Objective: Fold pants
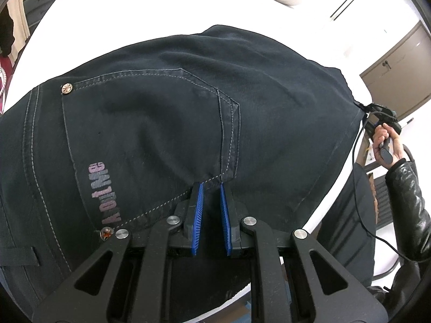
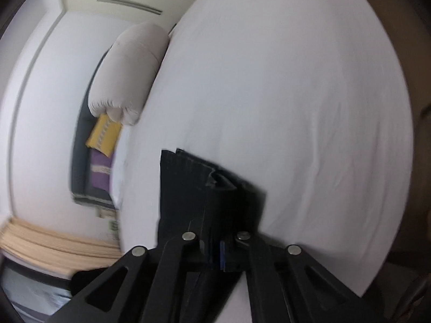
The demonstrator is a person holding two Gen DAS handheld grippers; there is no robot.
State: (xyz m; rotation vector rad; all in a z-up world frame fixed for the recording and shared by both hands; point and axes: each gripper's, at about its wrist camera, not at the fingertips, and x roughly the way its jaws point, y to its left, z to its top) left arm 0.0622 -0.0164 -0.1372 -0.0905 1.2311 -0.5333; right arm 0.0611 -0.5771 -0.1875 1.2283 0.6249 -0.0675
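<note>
Your left claw [image 1: 211, 188] pinches the dark pants [image 1: 167, 113] just in front of it, right by the back pocket [image 1: 145, 137]. Only the right view shows your right claw [image 2: 215, 245] (blurry) clamped on the hem [image 2: 199, 172], over the white bed [image 2: 296, 94].

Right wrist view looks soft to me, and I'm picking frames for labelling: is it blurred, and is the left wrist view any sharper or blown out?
Right wrist view: smeared throughout, the pants edge and white bed sheet soft, fisheye bending the walls. Left wrist view: sharp, pocket stitching crisp, but the sheet is overexposed to plain white.
</note>
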